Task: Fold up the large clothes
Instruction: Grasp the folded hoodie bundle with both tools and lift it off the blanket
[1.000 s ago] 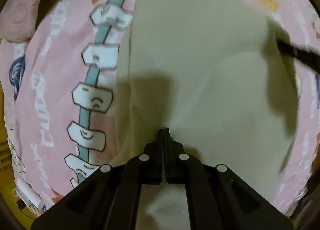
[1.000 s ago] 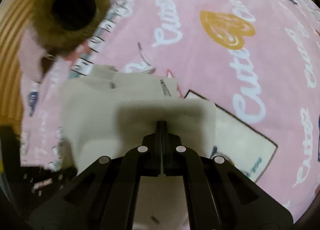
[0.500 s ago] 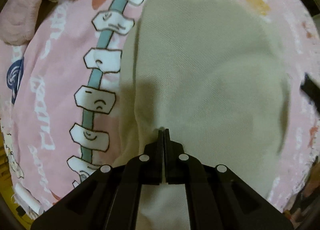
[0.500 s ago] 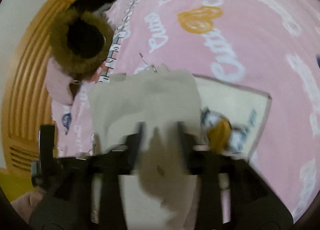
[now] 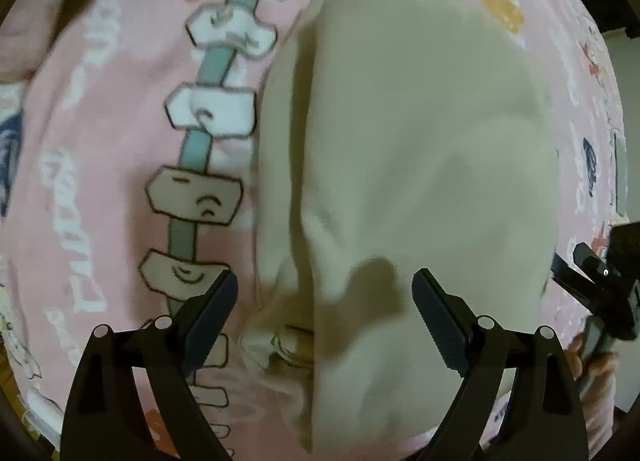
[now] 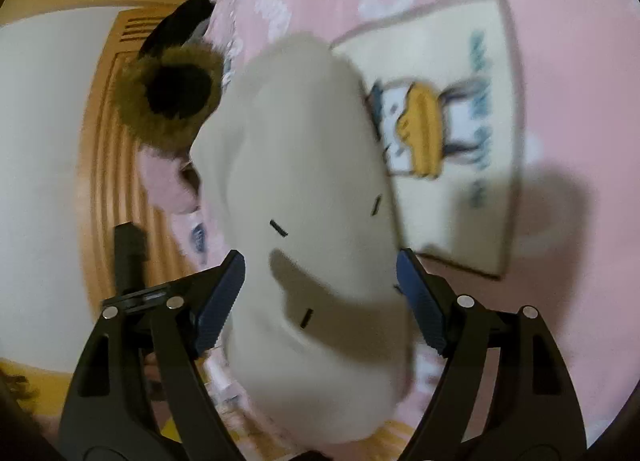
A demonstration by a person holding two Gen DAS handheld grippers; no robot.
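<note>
1. Both sets of fingers were pinched tight on the cream garment a second ago; now each has let go and is spreading, with cloth lying under the gaps but nothing pressed between the pads.
2. Left gripper (image 5: 324,301): its jaws are opening wide above the cream garment (image 5: 420,181), which lies flat on the bed just ahead of and below the fingertips. No pad touches the cloth that I can see.
3. Right gripper (image 6: 320,289): its jaws are also opening, and the same garment (image 6: 304,165) stretches away between and beyond the fingers, blurred by the hand's swing. It looks released, not held.
4. The garment rests on the pink printed bedspread (image 5: 100,141), folded into a long rounded bundle. Past the right fingers on their right side is a cartoon duck panel (image 6: 452,133); to their left, a fur-trimmed hood (image 6: 172,97) sits beside the far end of the bundle.
5. Handling, as I judge it: soft, light, limp knit or fleece, thick enough to hold a loose fold but apt to slump or slide apart if dragged. Best taken at the doubled edge near the left fingers' left side, where layers stack, pinching all layers together.
6. Looks: plain off-white, matte, no print; a few short dark stitch marks show in the right view, and a small tab or loop near the left fingers' base.
</note>
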